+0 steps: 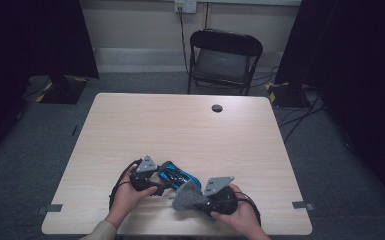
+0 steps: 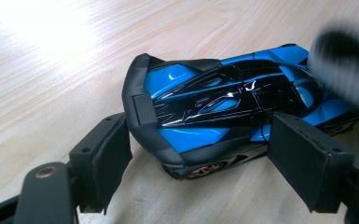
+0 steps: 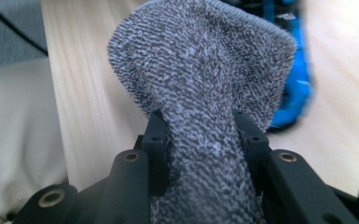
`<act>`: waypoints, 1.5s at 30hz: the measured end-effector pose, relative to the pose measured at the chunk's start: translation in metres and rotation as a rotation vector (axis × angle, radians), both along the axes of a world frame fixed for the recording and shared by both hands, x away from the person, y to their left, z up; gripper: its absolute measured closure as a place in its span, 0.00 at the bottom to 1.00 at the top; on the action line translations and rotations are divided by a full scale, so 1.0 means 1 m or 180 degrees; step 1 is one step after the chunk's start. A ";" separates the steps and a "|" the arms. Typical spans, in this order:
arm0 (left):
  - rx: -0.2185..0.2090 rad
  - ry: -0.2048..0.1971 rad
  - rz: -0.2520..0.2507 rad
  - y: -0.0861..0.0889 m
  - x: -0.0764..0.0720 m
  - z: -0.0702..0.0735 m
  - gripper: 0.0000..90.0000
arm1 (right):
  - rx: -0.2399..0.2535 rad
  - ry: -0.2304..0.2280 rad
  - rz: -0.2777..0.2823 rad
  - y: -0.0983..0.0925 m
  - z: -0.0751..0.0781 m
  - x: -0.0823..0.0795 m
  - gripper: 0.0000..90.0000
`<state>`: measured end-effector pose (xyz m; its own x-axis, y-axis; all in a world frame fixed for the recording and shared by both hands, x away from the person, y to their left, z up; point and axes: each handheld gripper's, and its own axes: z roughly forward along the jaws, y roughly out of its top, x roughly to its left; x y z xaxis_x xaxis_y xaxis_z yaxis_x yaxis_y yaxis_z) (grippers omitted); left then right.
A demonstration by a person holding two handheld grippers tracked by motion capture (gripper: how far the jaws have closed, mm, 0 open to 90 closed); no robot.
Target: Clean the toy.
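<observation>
Two tools are in my hands at the near edge of the bench (image 1: 180, 120). My left tool (image 1: 166, 181) sits low on the wood, and its jaws stand wide on both sides of a blue and black toy car (image 2: 233, 112). In the left gripper view the pads are beside the car's tail end, and I cannot tell if they press on it or only frame it. The toy car rests on its wheels on the bench, near the front edge and a little left of the middle, with its nose pointing to the far right. My right tool (image 3: 200, 133) is clamped on a grey fuzzy cloth (image 3: 200, 70); the jaws pinch it in the middle and the loose end fans out above them. In the high view the cloth (image 1: 187, 197) hangs just beside the right end of the car (image 1: 180, 176). A black folding chair (image 1: 224, 60) stands on the floor past the far side of the bench.
</observation>
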<state>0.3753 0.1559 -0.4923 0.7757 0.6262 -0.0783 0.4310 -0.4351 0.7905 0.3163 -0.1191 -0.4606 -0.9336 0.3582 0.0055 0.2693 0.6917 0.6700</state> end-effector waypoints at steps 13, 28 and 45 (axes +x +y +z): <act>-0.0014 0.0000 0.0018 0.002 0.000 -0.001 0.24 | -0.0124 0.0055 -0.0086 0.004 -0.010 0.010 0.71; -0.0018 0.0001 0.0009 0.000 0.000 -0.001 0.24 | -0.0116 0.0004 -0.0583 -0.023 -0.013 0.032 0.71; -0.0019 0.0001 0.0002 0.001 0.000 -0.001 0.24 | -0.0058 -0.0109 -0.0919 -0.046 0.002 0.053 0.71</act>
<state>0.3756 0.1565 -0.4931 0.7752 0.6264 -0.0823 0.4317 -0.4301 0.7929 0.3694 -0.1650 -0.4584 -0.7926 0.6089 -0.0332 0.4342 0.6018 0.6703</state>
